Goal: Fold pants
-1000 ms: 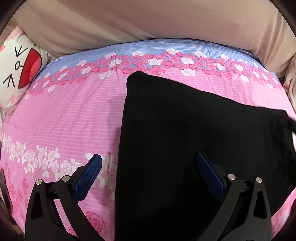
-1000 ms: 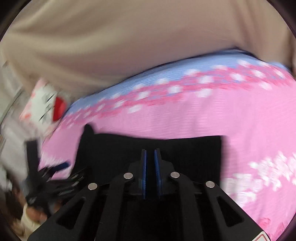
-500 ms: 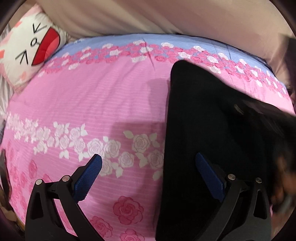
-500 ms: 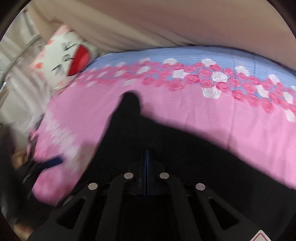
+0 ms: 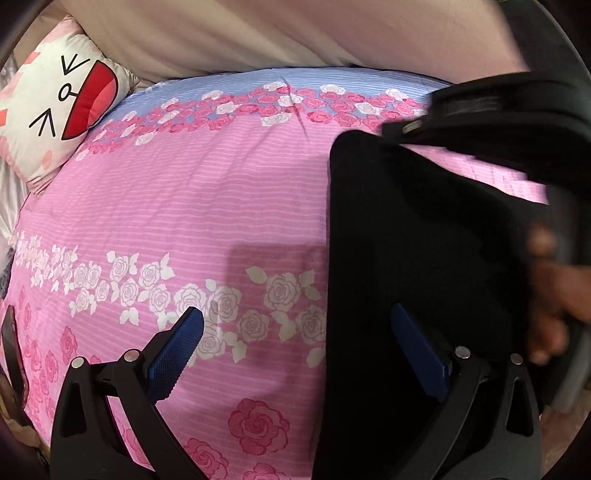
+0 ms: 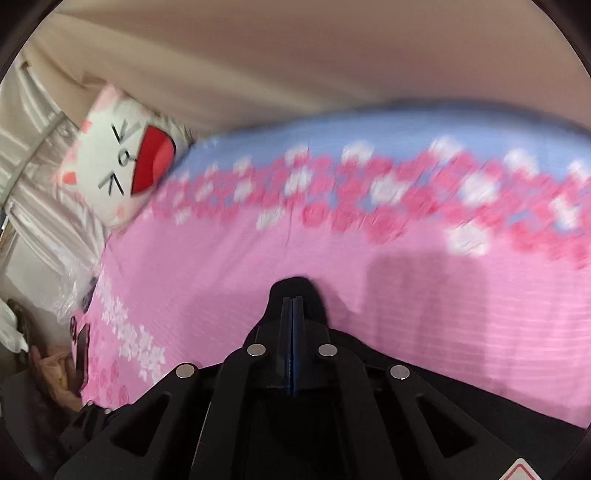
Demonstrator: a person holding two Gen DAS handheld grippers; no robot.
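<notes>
The black pants (image 5: 424,258) lie folded on the pink floral bedspread (image 5: 192,206), filling the right half of the left wrist view. My left gripper (image 5: 299,343) is open and empty; its right finger is over the pants, its left finger over the bedspread. My right gripper (image 6: 292,306) is shut on a corner of the black pants (image 6: 295,286) and holds it above the bedspread (image 6: 443,295). In the left wrist view the right gripper (image 5: 413,127) shows blurred at the pants' far corner, with the person's hand (image 5: 550,295) at the right edge.
A white cat-face pillow (image 5: 55,107) lies at the bed's far left corner; it also shows in the right wrist view (image 6: 118,162). A beige wall (image 5: 295,33) runs behind the bed. A dark phone-like object (image 5: 13,354) lies at the bed's left edge.
My right gripper has carried the pants' corner up and to the left, over the bedspread. My left gripper has shifted left, so the pants now sit further right in its view.
</notes>
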